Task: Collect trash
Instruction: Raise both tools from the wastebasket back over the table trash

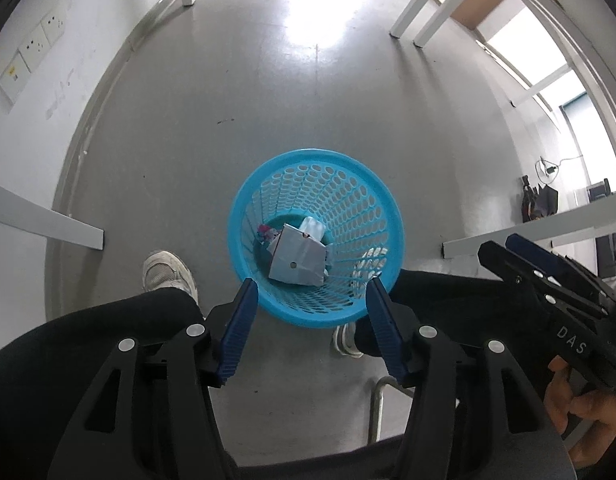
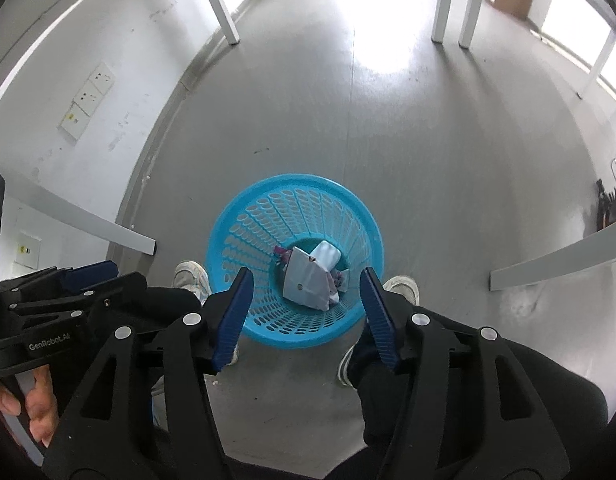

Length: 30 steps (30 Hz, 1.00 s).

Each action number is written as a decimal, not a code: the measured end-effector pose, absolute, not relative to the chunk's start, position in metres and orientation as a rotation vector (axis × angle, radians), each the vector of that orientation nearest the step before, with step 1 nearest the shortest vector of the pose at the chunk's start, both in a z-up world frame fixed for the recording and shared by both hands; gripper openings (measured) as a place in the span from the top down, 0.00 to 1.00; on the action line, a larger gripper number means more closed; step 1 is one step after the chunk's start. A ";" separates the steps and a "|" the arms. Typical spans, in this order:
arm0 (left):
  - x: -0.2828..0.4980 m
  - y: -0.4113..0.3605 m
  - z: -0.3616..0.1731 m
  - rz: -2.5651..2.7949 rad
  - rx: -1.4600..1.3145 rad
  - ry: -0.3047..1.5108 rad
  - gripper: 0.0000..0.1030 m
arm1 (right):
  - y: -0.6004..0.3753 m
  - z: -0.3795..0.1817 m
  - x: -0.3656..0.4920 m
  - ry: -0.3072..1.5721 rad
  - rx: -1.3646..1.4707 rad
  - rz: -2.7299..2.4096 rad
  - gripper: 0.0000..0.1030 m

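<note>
Both grippers hang over the blue basket (image 1: 313, 236) on the grey floor (image 1: 268, 100), and both are spread wide with nothing between the fingers: left gripper (image 1: 311, 332) on one side, right gripper (image 2: 306, 320) on the other, the pair side by side and pointing down. Trash sits at the bottom of the basket: a grey crumpled carton (image 1: 298, 258) lying flat with its long side running roughly toward the person, a pale packet (image 2: 327, 256) tucked against it, and a scrap of coloured wrapper (image 1: 266, 234) at its edge. From each wrist view the basket mouth lies straight ahead and below, framed between the blue pads, so neither hand looks clearly nearer. No loose trash shows on the floor around it, so I'd judge the collecting largely done
</note>
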State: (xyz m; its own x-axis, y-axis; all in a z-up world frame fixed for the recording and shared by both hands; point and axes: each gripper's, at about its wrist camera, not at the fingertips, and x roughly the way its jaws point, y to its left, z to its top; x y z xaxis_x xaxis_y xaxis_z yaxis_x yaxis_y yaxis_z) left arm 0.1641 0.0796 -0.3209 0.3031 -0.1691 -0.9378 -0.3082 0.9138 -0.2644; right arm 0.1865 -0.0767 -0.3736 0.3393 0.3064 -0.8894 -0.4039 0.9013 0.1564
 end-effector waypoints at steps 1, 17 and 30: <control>0.161 0.078 -0.318 0.093 -0.429 1.267 0.45 | -0.079 -0.369 0.182 1.123 -0.097 0.466 0.45; 0.114 0.048 -0.232 0.111 -0.192 1.070 0.26 | -0.111 -0.305 0.113 0.957 -0.096 0.548 0.33; 0.069 0.045 -0.169 0.152 -0.097 0.832 0.06 | -0.144 -0.233 0.063 0.756 -0.055 0.594 0.22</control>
State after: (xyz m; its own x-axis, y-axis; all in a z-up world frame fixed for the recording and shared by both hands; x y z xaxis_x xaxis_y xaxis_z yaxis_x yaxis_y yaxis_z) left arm 0.0691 0.0446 -0.1692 0.6633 0.0960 -0.7422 -0.1721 0.9847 -0.0265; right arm 0.0634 -0.1438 -0.2330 0.5725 0.4873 -0.6594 -0.5255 0.8354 0.1611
